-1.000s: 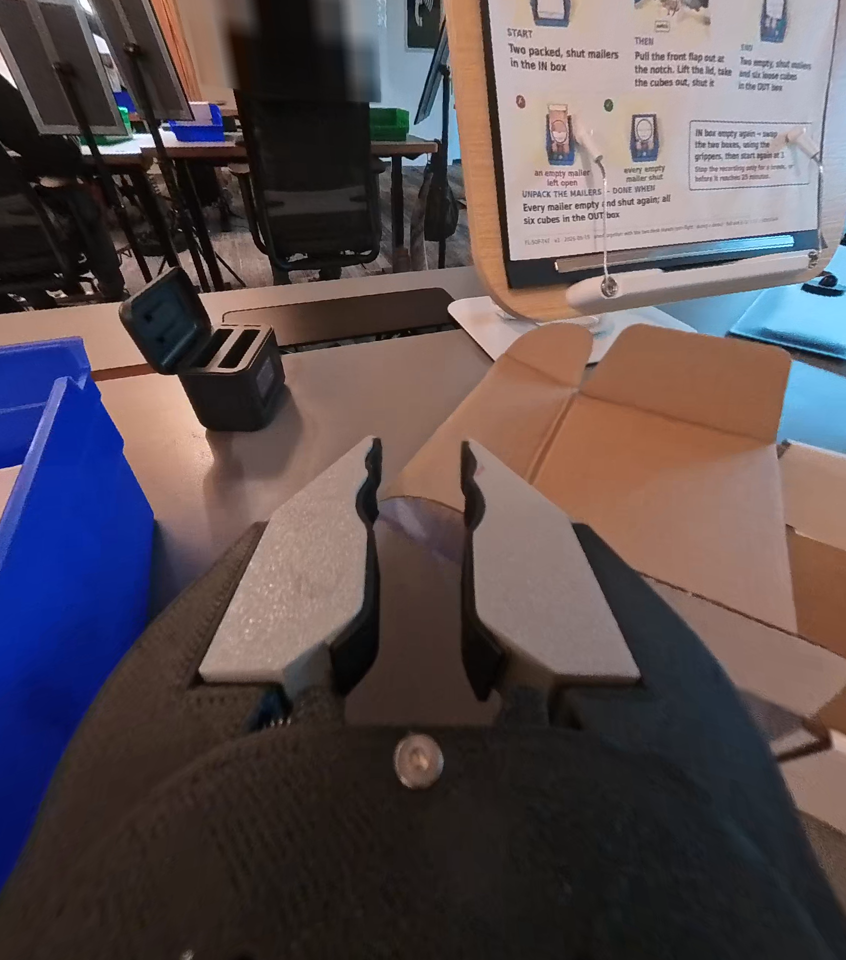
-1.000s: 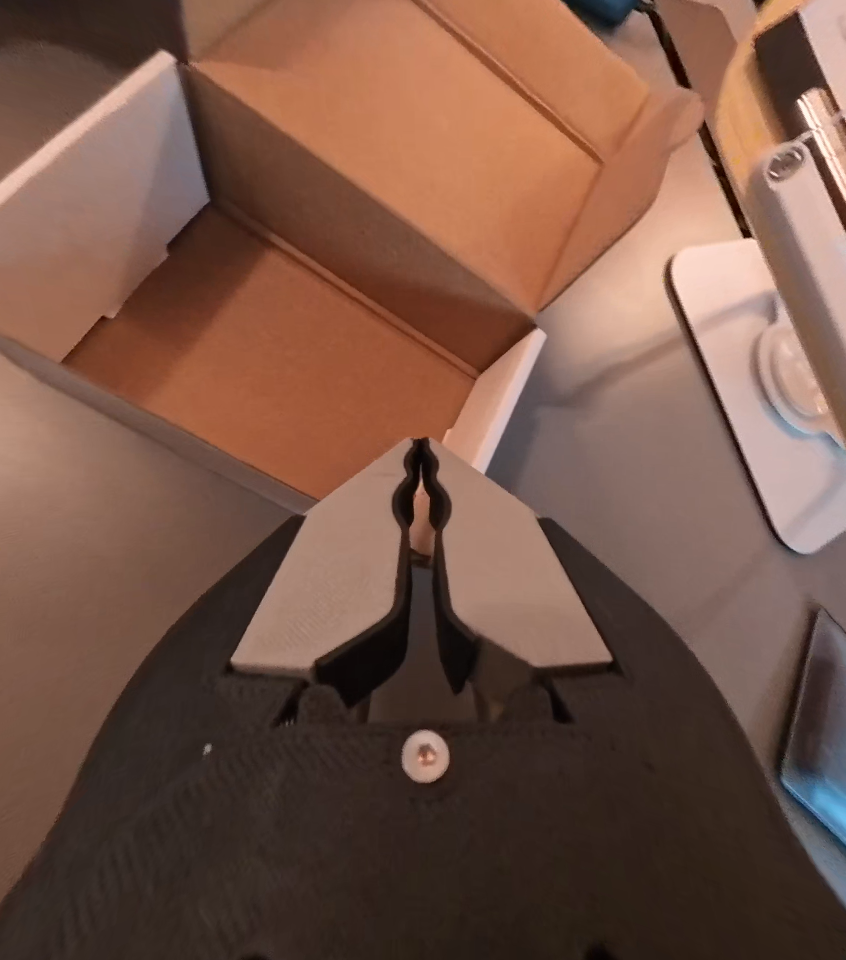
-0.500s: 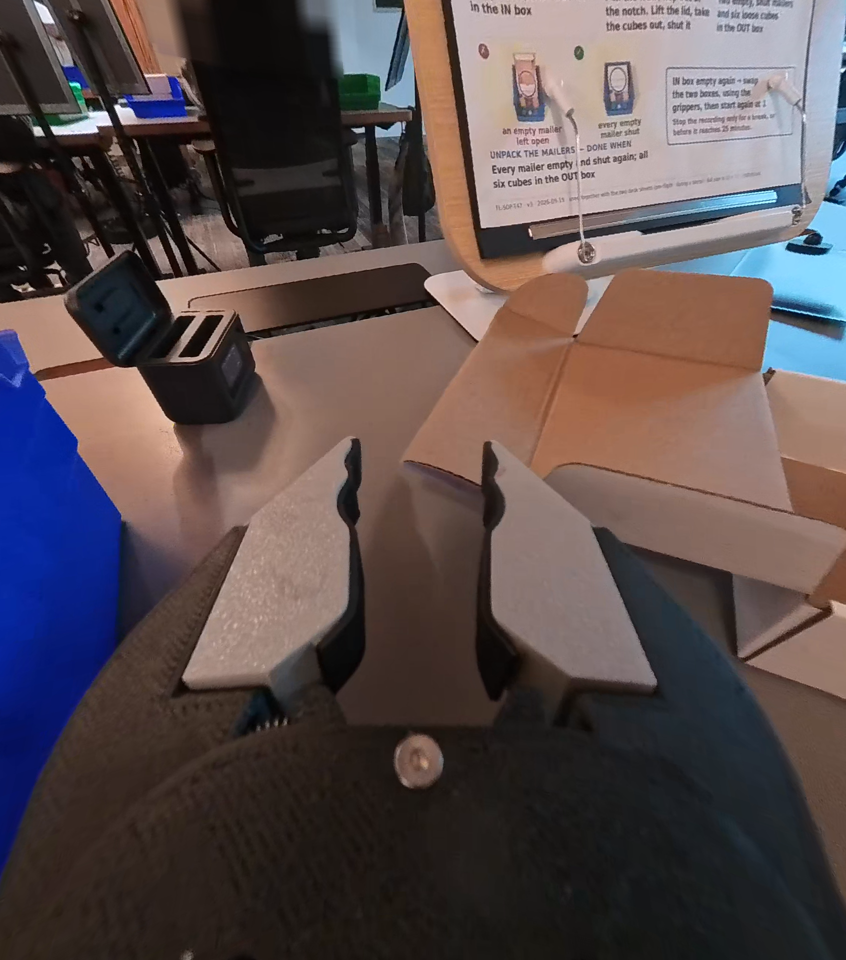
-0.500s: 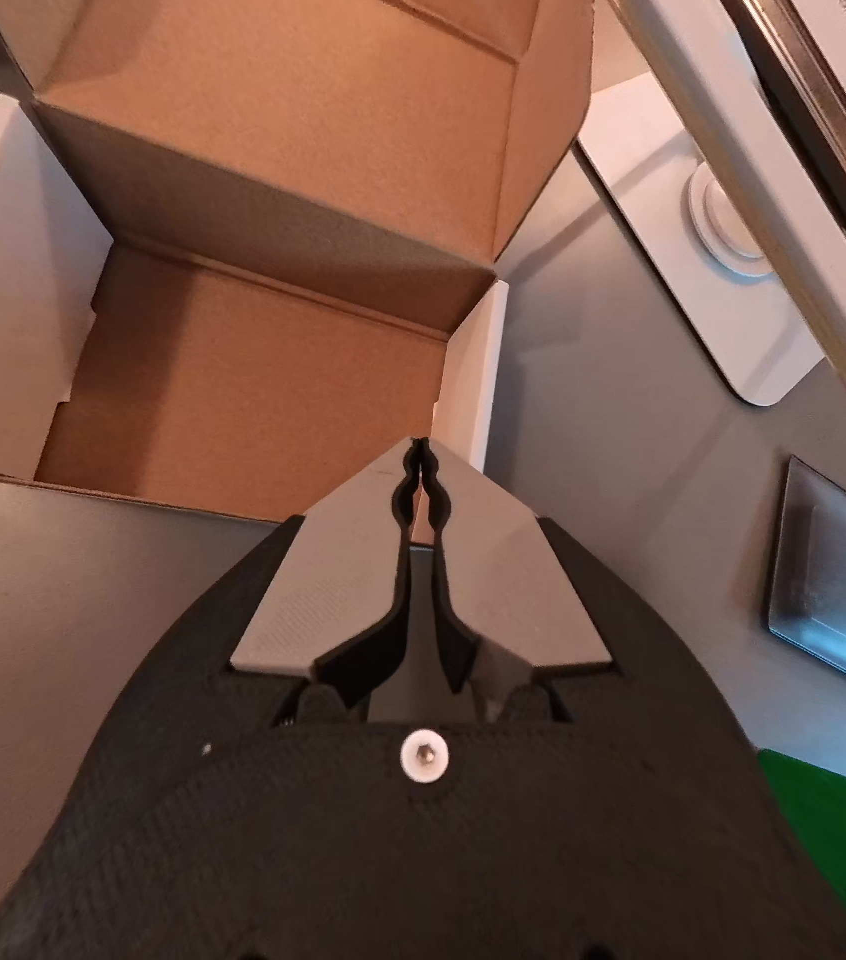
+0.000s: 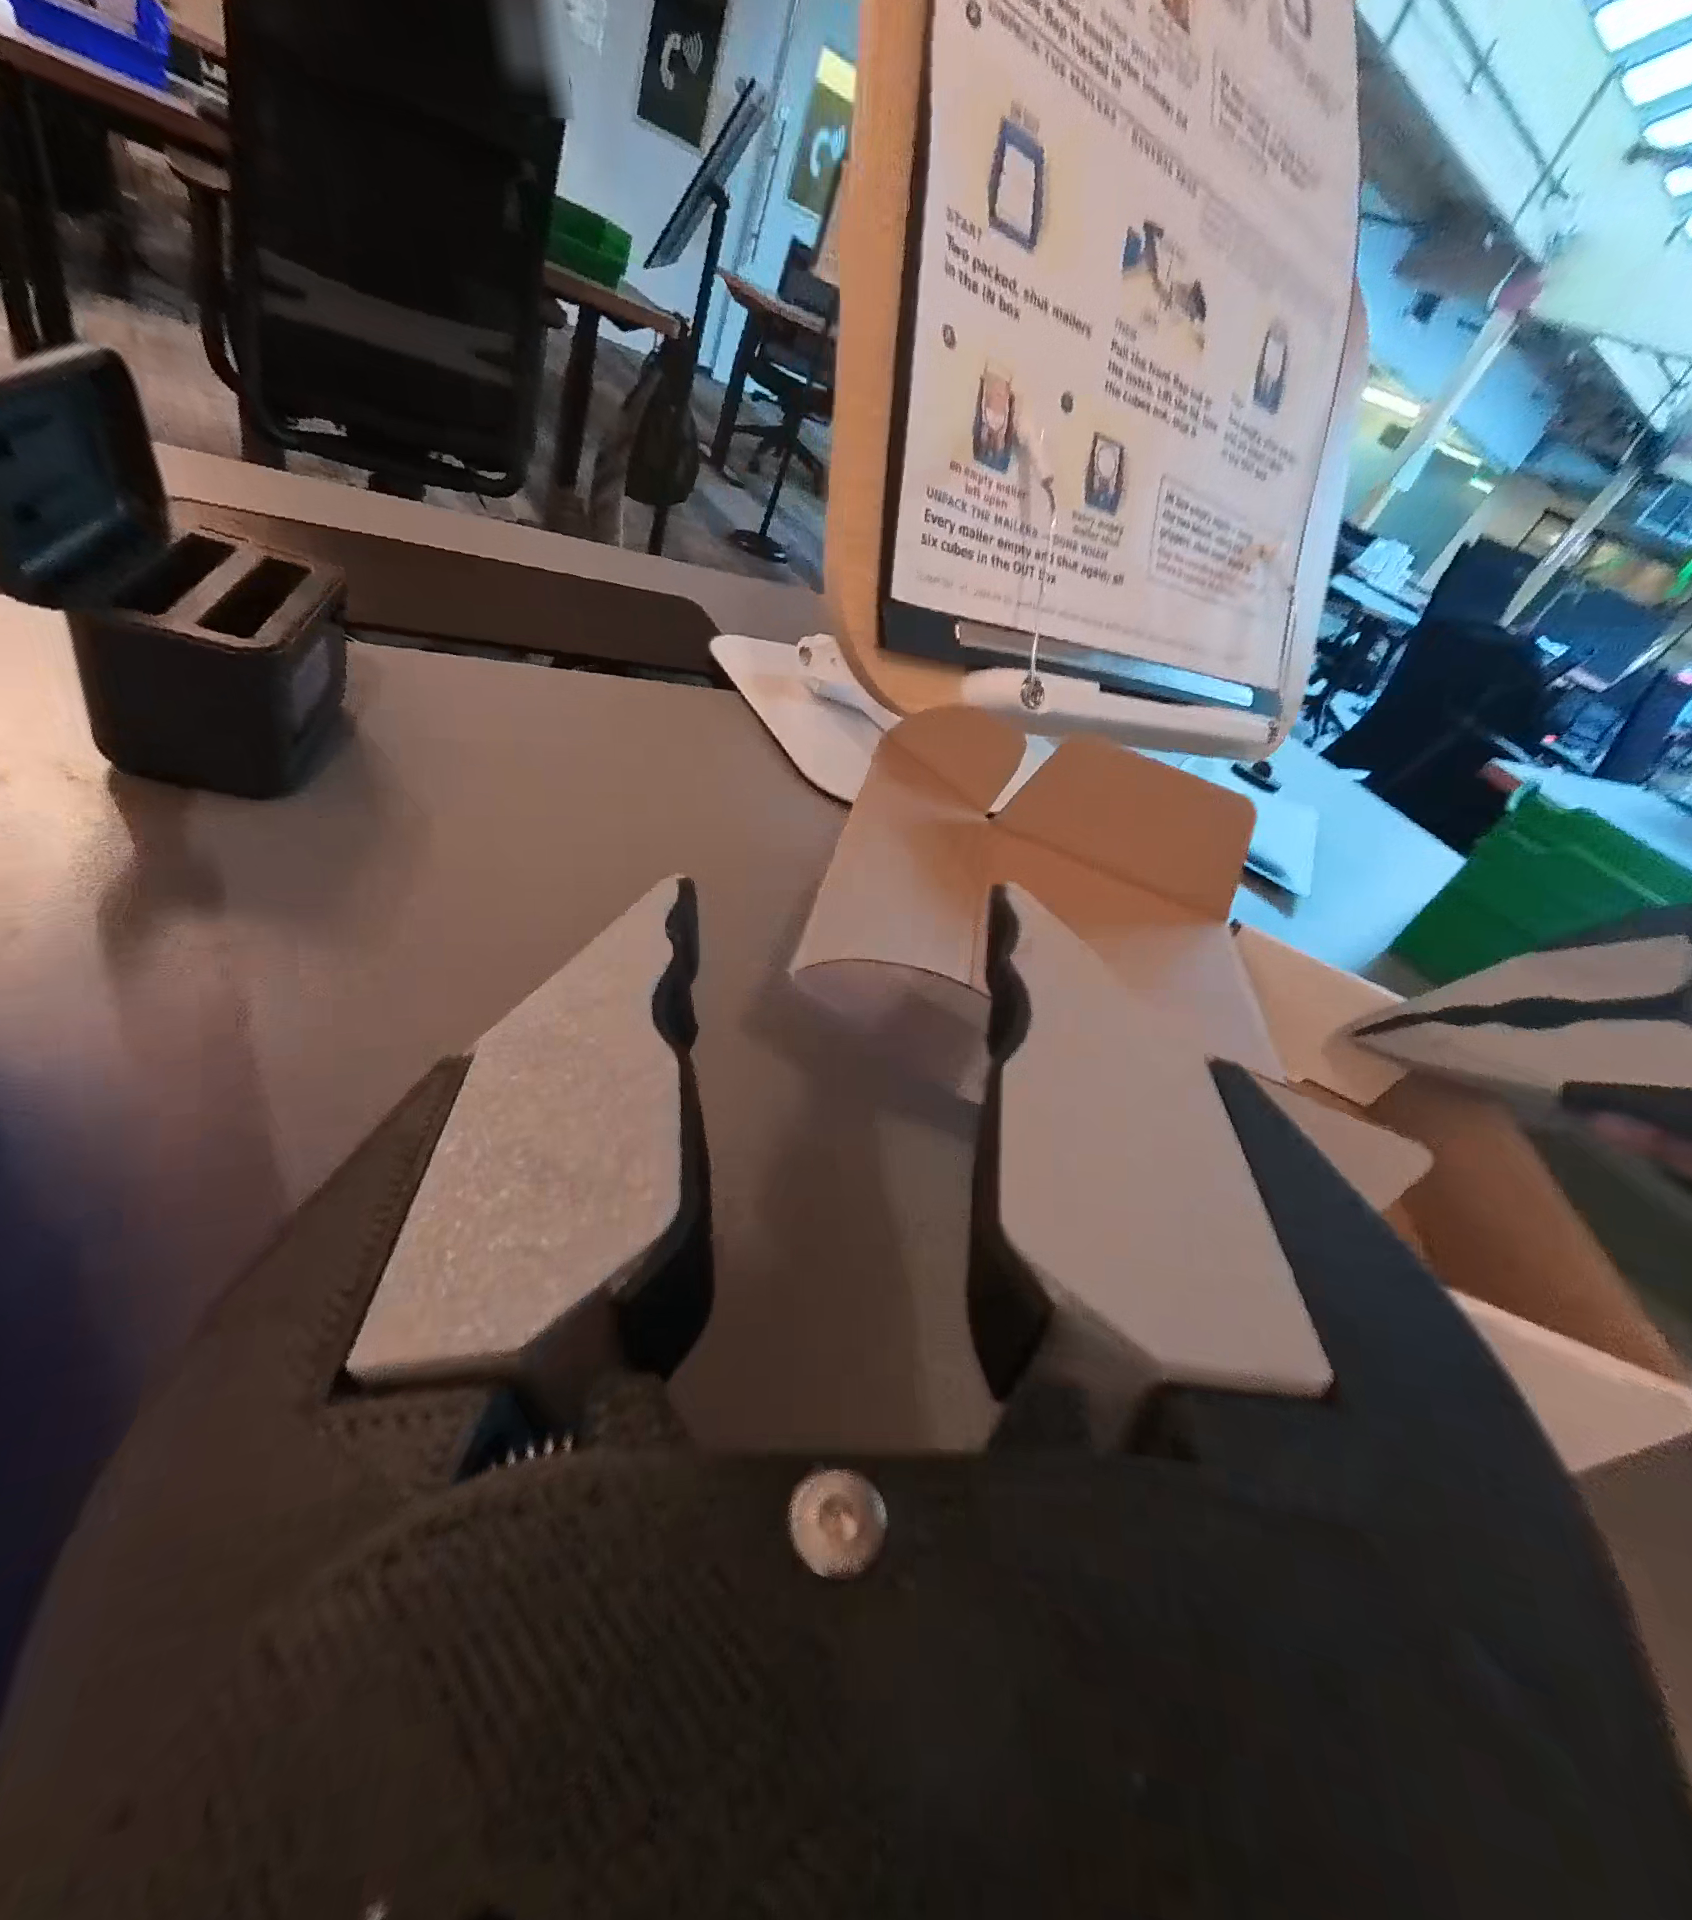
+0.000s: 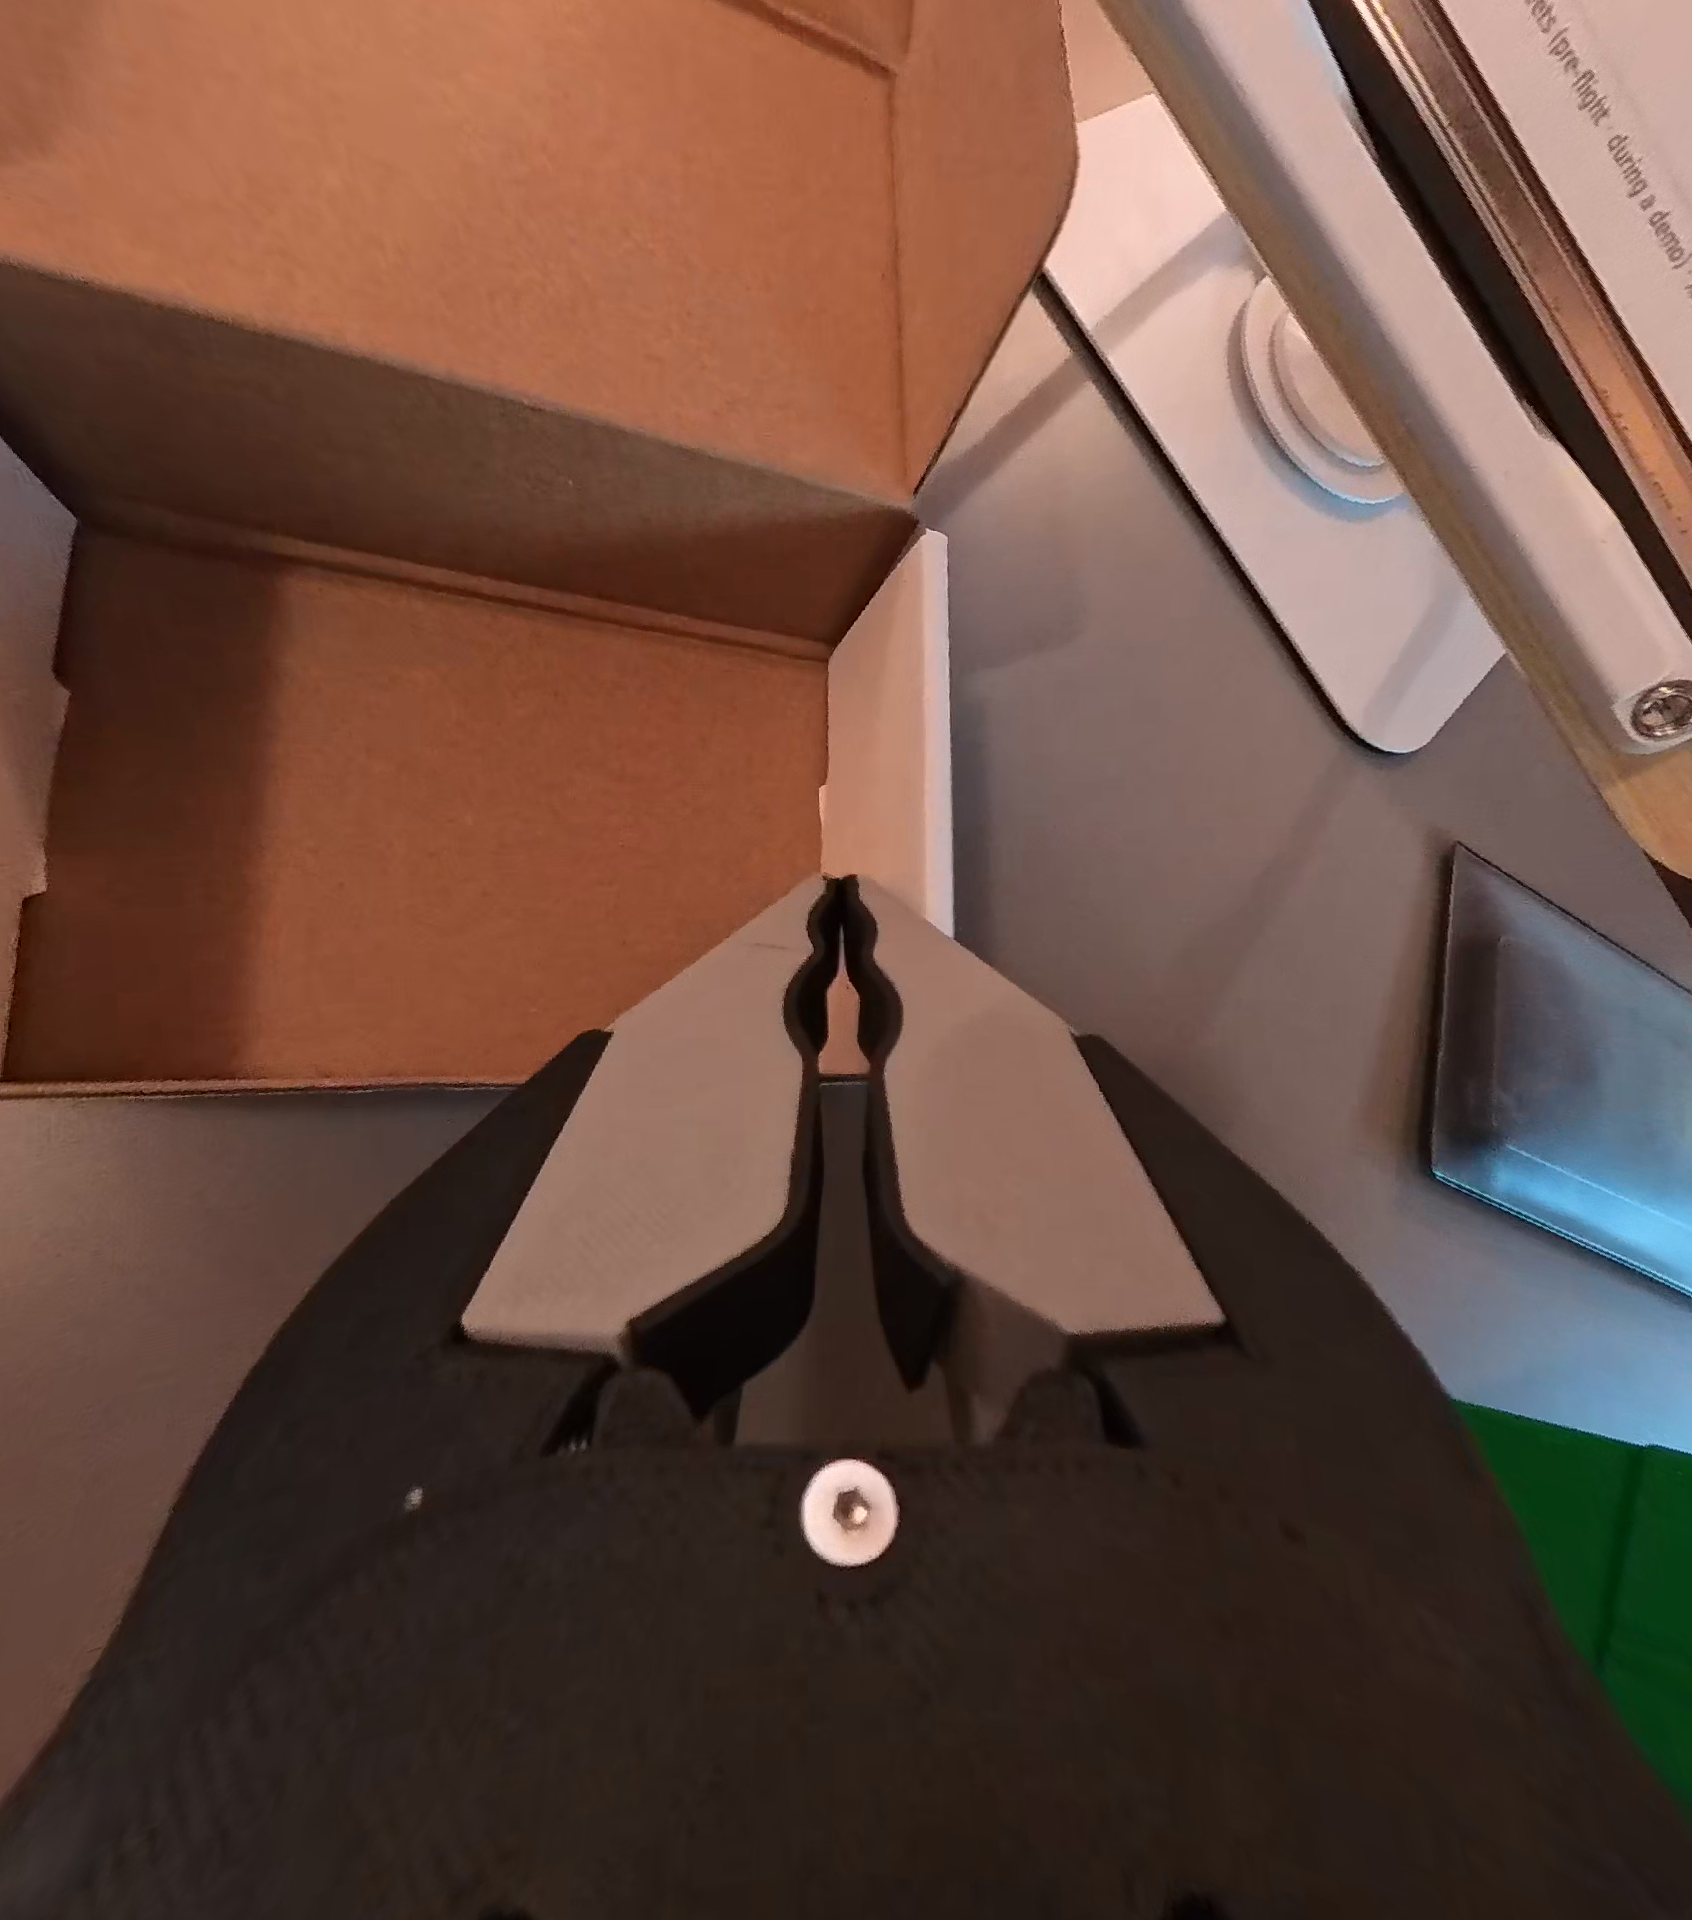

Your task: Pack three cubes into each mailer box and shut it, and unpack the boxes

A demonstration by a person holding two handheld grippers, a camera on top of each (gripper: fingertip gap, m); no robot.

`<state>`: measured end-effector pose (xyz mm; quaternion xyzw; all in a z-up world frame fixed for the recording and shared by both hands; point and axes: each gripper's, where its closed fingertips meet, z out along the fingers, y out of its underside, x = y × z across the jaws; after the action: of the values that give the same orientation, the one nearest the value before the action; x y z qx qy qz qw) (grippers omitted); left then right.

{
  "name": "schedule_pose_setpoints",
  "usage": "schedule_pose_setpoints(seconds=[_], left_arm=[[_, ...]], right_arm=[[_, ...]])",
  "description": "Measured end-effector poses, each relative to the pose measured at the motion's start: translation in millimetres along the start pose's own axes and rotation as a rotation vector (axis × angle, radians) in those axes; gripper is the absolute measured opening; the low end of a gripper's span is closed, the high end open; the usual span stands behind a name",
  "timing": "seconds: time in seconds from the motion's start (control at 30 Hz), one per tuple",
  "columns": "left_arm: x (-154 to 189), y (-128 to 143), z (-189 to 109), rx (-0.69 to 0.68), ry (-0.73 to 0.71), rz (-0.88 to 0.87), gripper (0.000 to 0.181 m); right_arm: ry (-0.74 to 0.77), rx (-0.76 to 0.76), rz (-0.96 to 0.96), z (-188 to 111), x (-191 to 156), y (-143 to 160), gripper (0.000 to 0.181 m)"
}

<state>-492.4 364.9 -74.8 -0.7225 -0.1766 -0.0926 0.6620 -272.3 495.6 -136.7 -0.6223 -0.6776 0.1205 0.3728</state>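
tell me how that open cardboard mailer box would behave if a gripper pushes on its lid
The mailer box looks empty, so it is probably light and would slide on the table. Its raised lid is thin creased cardboard, likely to fold at the hinge rather than resist.

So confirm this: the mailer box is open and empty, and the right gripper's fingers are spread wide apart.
Wrong on the fingers: the right wrist view shows the right gripper with its fingers closed together at the tips. The mailer box is indeed open and empty.
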Motion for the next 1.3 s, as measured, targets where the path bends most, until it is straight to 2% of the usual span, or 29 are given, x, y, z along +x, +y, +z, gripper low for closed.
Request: schedule_pose_setpoints(seconds=[0.1, 0.17, 0.3, 0.37, 0.5, 0.6, 0.67, 0.73, 0.8, 0.87, 0.93, 1.0, 1.07, 1.1, 1.17, 1.23, 1.3], left_arm=[[-1.8, -2.4, -1.2, 0.012, -0.014, -0.001, 0.053], [-3.3, -1.5, -1.2, 0.006, -0.031, 0.024, 0.052], [-8.1, -5.1, -3.3, 0.023, -0.076, 0.064, 0.044], [-11.0, -10.5, -6.3, 0.052, -0.101, 0.079, 0.043], [-11.7, -13.4, -8.4, 0.062, -0.108, 0.085, 0.043], [-11.7, -12.5, -7.9, 0.057, -0.110, 0.090, 0.043], [-11.6, -11.7, -7.5, 0.053, -0.109, 0.092, 0.042], [-11.0, -11.2, -7.0, 0.050, -0.108, 0.094, 0.041], [-10.1, -10.7, -6.5, 0.048, -0.106, 0.100, 0.040], [-10.1, -9.2, -5.7, 0.042, -0.111, 0.105, 0.040], [-11.3, -8.7, -5.4, 0.043, -0.125, 0.115, 0.040], [-12.7, -8.7, -5.5, 0.046, -0.140, 0.127, 0.040], [-14.5, -8.9, -5.8, 0.047, -0.153, 0.133, 0.040], [-15.4, -9.8, -6.3, 0.050, -0.159, 0.135, 0.040], [-16.3, -12.1, -7.5, 0.060, -0.163, 0.136, 0.039], [-16.7, -12.6, -8.0, 0.061, -0.161, 0.130, 0.039], [-16.3, -12.6, -8.0, 0.061, -0.158, 0.128, 0.039]], right_arm=[[0.009, -0.007, -0.016, -1.4, 0.7, 1.8, 0.000], [-0.046, -0.008, -0.026, -3.7, -6.7, 3.5, 0.000], [-0.456, 0.073, -0.035, -23.0, -70.8, -6.9, 0.000], [-0.555, 0.117, -0.112, -33.0, -93.5, -12.2, 0.000], [-0.499, 0.301, -0.033, -45.9, -78.5, -46.0, 0.000], [-0.300, 0.405, 0.134, -47.8, -22.7, -57.2, 0.000], [-0.085, 0.336, 0.198, -36.4, 22.9, -38.3, 0.000], [0.112, 0.193, 0.165, -23.5, 57.2, -7.6, 0.000], [0.185, 0.063, 0.105, -10.5, 68.0, 17.6, 0.000], [0.063, -0.028, 0.073, 3.8, 47.3, 33.4, 0.000], [-0.147, -0.082, 0.051, 7.2, 12.3, 42.2, 0.000], [-0.443, -0.097, -0.035, -11.4, -36.7, 47.6, 0.000], [-0.731, -0.049, -0.211, -49.0, -86.4, 53.1, 0.000], [-0.775, -0.001, -0.302, -61.6, -98.3, 53.4, 0.000], [-0.726, 0.129, -0.350, -69.8, -98.6, 36.2, 0.000], [-0.660, 0.211, -0.271, -68.8, -83.7, 14.0, 0.000], [-0.542, 0.250, -0.155, -55.8, -58.2, -3.5, 0.000]])
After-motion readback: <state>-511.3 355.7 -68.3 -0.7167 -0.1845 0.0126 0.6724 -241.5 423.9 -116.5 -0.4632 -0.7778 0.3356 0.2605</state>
